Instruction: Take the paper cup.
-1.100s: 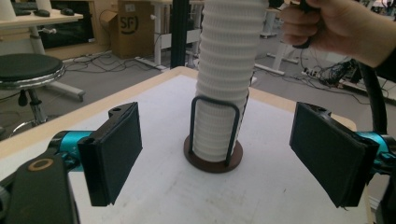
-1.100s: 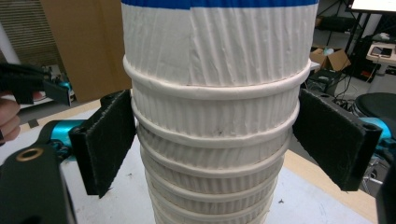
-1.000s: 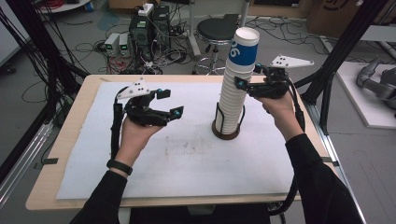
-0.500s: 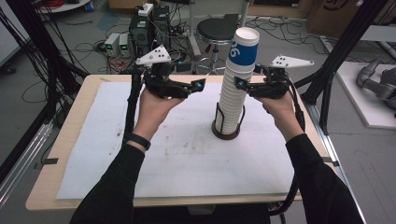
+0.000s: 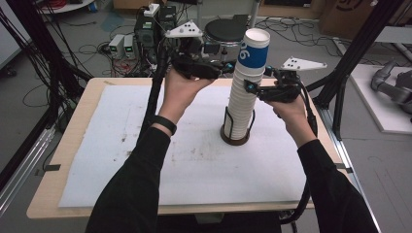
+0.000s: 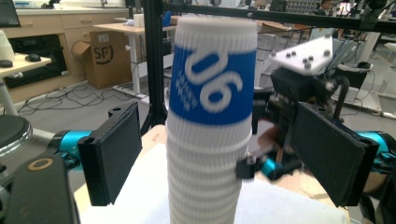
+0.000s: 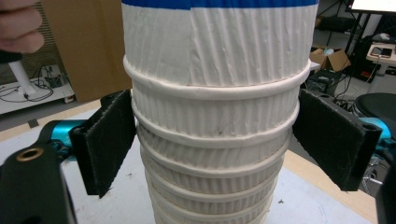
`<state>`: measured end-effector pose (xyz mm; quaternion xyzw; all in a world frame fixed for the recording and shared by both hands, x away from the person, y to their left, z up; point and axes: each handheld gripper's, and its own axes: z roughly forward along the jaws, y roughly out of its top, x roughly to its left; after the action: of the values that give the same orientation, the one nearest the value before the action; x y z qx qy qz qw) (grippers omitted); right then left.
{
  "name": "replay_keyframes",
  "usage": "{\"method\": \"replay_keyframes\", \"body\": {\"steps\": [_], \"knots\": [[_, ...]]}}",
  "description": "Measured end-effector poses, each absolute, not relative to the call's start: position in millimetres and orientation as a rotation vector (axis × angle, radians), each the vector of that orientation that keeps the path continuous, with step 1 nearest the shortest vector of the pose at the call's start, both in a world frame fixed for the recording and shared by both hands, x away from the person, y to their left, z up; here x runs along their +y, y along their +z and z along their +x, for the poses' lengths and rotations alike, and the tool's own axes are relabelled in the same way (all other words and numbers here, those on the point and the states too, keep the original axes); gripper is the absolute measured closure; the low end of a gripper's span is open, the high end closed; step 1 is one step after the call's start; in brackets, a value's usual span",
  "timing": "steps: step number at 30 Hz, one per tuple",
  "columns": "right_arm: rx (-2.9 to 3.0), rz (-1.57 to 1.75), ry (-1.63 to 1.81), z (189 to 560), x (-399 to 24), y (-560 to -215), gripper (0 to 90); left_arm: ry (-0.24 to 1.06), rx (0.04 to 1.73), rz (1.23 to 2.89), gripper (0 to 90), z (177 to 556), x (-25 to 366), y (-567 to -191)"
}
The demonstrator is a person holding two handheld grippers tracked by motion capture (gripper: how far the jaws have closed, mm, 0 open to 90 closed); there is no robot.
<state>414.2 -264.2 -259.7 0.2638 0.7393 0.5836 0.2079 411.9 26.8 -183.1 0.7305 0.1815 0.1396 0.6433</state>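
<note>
A tall stack of ribbed paper cups (image 5: pixel 244 92) stands in a holder at table centre; right gripper (image 5: pixel 253 90) clamps its middle, left gripper (image 5: pixel 228 67) brackets the blue-banded top cup (image 6: pixel 212 77) from nine o'clock, jaws apart; cup not yet lifted

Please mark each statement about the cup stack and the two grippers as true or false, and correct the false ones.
1. The stack of cups stands upright in a round holder. True.
2. The top cup has a red band. False: the band is blue, with white digits.
3. The left gripper has its jaws around the top cup with gaps on both sides. True.
4. The right gripper sits at the top cup's rim. False: its jaws flank the stack below the top cup, against the white rims.
5. The stack lies on its side on the white mat. False: it is upright.
</note>
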Motion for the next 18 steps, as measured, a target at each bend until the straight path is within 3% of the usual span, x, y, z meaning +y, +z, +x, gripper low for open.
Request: {"method": "replay_keyframes", "body": {"steps": [18], "knots": [[2.057, 0.732, 1.627, 414, -265, -260, 14.2, 0.262, 0.417, 1.631, 16.8, 436, -20, -157]]}}
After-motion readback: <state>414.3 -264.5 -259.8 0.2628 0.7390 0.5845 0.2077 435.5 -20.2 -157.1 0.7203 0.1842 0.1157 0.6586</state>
